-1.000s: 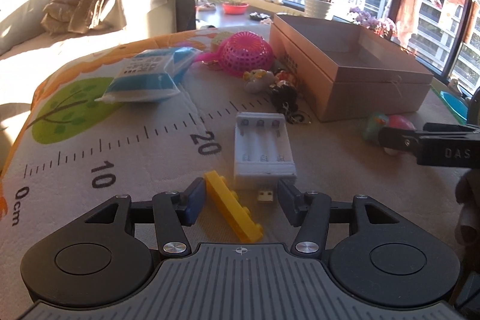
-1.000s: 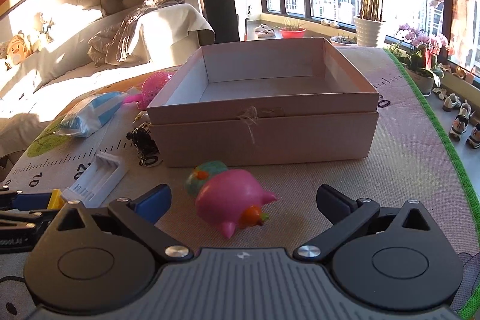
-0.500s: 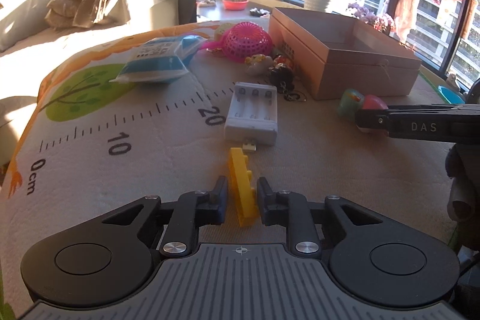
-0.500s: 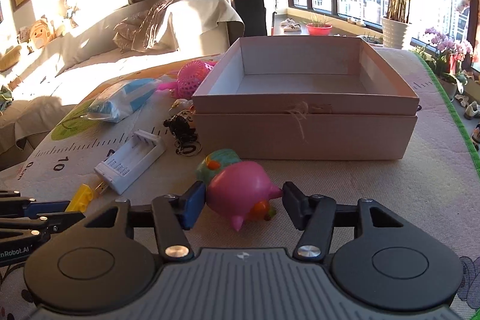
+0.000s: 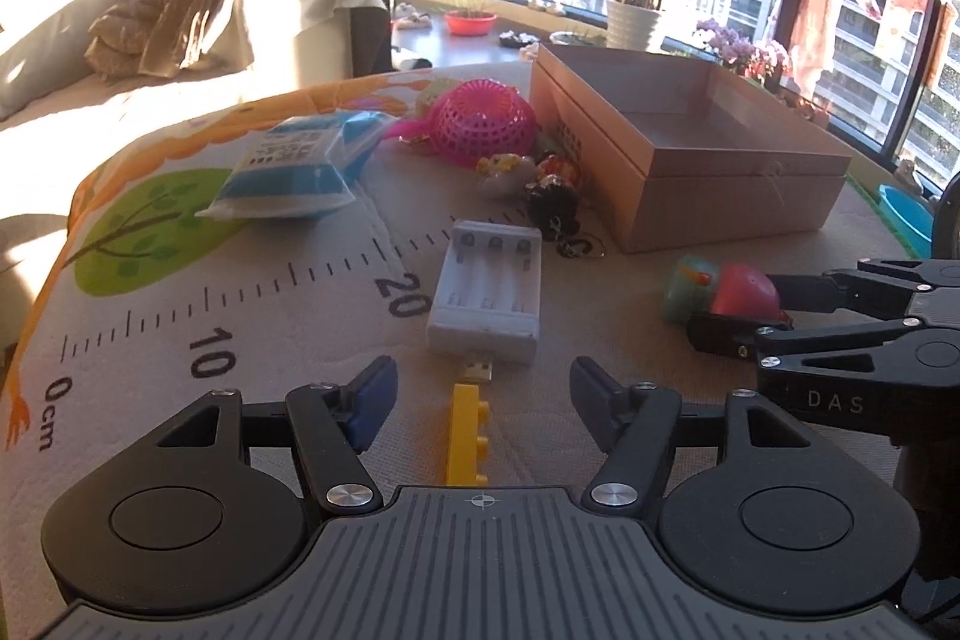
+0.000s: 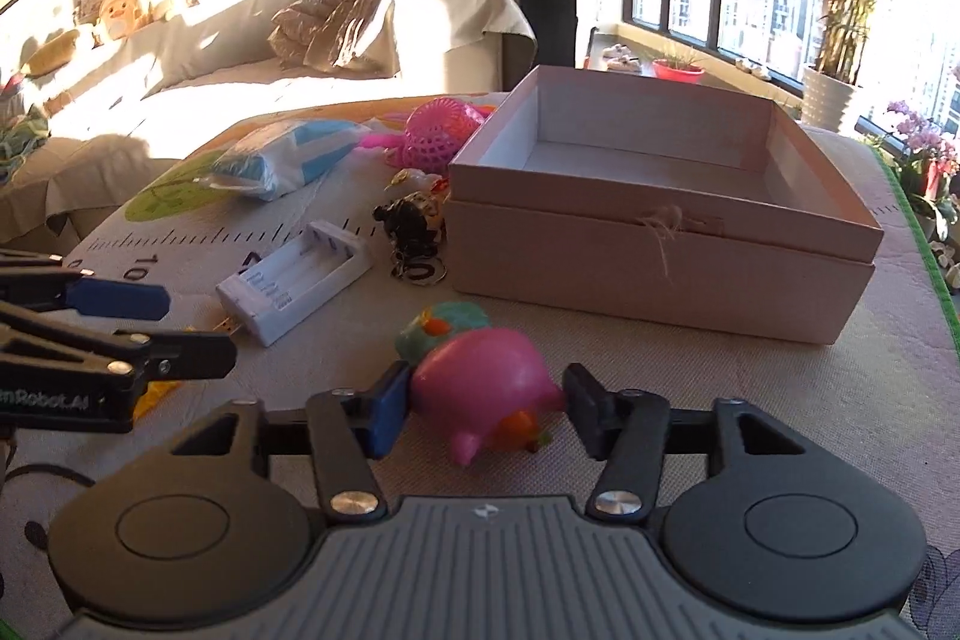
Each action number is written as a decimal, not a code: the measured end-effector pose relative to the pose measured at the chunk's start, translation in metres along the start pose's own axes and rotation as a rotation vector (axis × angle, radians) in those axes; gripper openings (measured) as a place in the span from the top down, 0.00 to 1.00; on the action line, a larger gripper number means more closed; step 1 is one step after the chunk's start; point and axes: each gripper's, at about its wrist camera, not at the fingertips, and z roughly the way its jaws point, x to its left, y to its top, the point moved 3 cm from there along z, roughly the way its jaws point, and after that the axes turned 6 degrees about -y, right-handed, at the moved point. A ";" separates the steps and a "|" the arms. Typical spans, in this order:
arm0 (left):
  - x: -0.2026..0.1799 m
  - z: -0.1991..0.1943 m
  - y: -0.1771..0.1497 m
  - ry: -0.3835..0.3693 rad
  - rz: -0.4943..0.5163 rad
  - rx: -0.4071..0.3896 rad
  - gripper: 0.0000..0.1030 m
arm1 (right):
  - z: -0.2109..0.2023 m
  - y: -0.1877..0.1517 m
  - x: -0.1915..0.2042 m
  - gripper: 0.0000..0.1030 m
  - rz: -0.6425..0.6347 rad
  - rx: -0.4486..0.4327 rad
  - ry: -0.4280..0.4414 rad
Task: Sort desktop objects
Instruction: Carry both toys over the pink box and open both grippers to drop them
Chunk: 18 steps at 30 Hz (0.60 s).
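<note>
Left wrist view: we are hovering the left gripper (image 5: 480, 391) over the yellow brick (image 5: 468, 436), which is lying flat on the mat (image 5: 300, 340), lengthwise between the fingers. Jaws are opening, pads well clear of the brick on both sides, so nothing is being held. The brick's far end is sitting just beside the USB plug of the white charger (image 5: 489, 295). The box (image 5: 720, 196), presumably the sorting target, is standing open at the far right, apparently empty. Risk: if we are closing again w/o centring, one pad could be pushing the brick sideways or into the plug, shifting the charger too. The brick is thin and low; pads riding too high would be slipping over its studs. The right gripper (image 5: 744, 307) is working near on the right, so a careless swing could be causing a collision.

Right wrist view: we are bringing the right gripper (image 6: 480, 403) around the pink pig toy (image 6: 486, 394). Jaws are closing, approx. half open; the left pad is touching the toy, the right pad is at its snout, and we cannot tell if that contact is firm. The toy is resting on the mat, in front of the box (image 6: 660, 274), with a teal toy (image 6: 444, 325) touching it behind. Risks: the pig is round and looks smooth, so it could be squirting out fwd or rotating under squeeze; a grip on the snout alone would be failing on lift. The teal toy could be getting dragged along. The left gripper (image 6: 180, 325) is hanging close at left.
</note>
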 end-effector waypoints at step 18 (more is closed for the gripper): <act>-0.015 -0.032 -0.020 -0.037 0.072 0.014 0.85 | -0.065 -0.007 -0.046 0.49 0.045 -0.045 -0.018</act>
